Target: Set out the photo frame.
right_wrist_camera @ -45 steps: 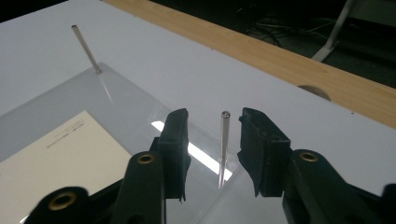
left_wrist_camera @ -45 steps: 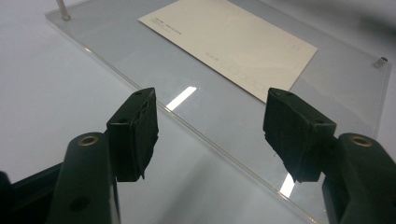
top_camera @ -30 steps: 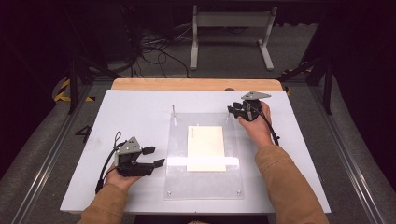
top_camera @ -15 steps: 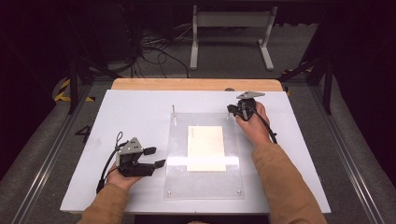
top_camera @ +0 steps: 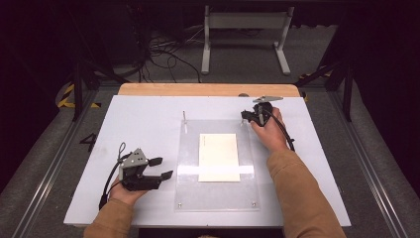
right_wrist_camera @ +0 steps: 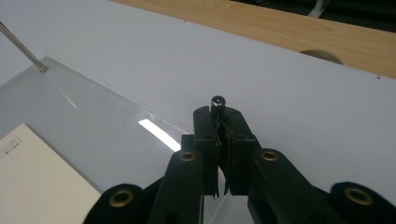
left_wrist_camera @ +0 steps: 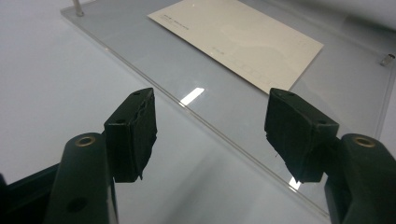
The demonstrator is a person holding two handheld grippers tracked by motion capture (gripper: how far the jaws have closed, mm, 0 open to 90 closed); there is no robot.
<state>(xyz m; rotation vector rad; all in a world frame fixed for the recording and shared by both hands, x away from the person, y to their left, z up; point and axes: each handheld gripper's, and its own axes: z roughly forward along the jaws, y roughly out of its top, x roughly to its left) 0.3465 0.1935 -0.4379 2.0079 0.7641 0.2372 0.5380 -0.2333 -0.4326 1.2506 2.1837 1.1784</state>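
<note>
The right gripper [right_wrist_camera: 222, 122] has just closed its jaws on 1 thin upright metal pin [right_wrist_camera: 217, 101] at the far right corner of the clear acrylic plate [top_camera: 218, 198], which lies mid-table [top_camera: 148, 114] under a cream envelope [top_camera: 218, 156]. The pin looks stiff, smooth and slippery; grip it low, squarely. The left gripper [left_wrist_camera: 210, 126] rests released beside the plate's left edge.

I log: clear plate [top_camera: 218, 198], transparent plastic, glossy, smooth, throwing bright glare. Card [top_camera: 218, 156], cream paper, matt. Tabletop [top_camera: 143, 124], white, smooth, matt, with a bare wood strip [top_camera: 208, 89] at its far edge. Corner pin [right_wrist_camera: 217, 101], shiny metal. Left gripper [left_wrist_camera: 210, 135] pads, black, matt, roughened.
</note>
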